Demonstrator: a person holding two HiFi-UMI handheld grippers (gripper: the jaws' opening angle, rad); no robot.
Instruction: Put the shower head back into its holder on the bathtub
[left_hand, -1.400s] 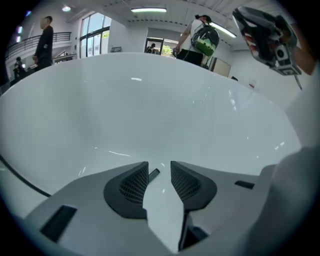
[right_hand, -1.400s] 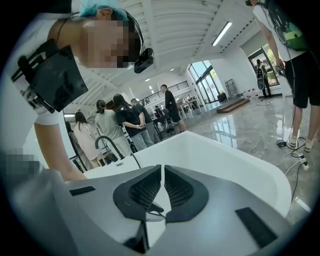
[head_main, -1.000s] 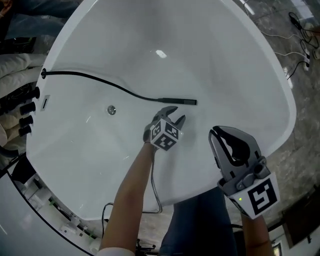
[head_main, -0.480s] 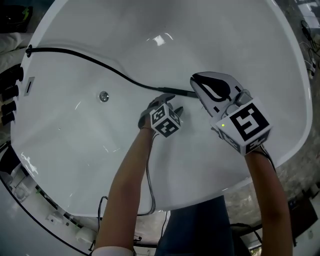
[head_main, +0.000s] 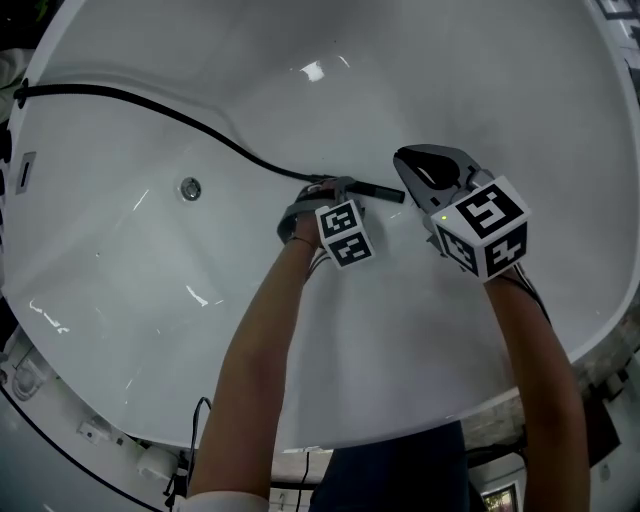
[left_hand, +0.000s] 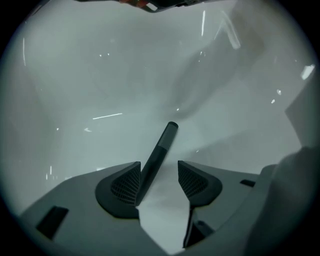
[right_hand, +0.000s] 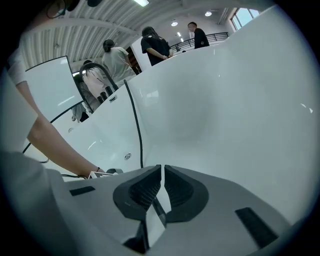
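The shower head (head_main: 383, 190) is a slim black wand lying on the floor of the white bathtub (head_main: 120, 260). Its black hose (head_main: 150, 105) runs up to the rim at the top left. My left gripper (head_main: 325, 186) points steeply down over the wand. In the left gripper view the wand (left_hand: 162, 145) passes between the jaws of the left gripper (left_hand: 159, 177), close against the left pad and apart from the right one. These jaws have just been opening. My right gripper (head_main: 404, 163) hovers just right of the wand's free end. Its jaws (right_hand: 163, 186) are shut, with nothing visibly held.
A round drain (head_main: 190, 187) sits in the tub floor left of the wand. The hose enters the rim at a black fitting (head_main: 20, 95), with a small plate (head_main: 24, 172) below it. A curved tap (right_hand: 100, 75) and several people stand beyond the tub.
Both grippers have come down into the tub. The right one moved from the near rim to beside the wand's end. The left one lowered over the wand.
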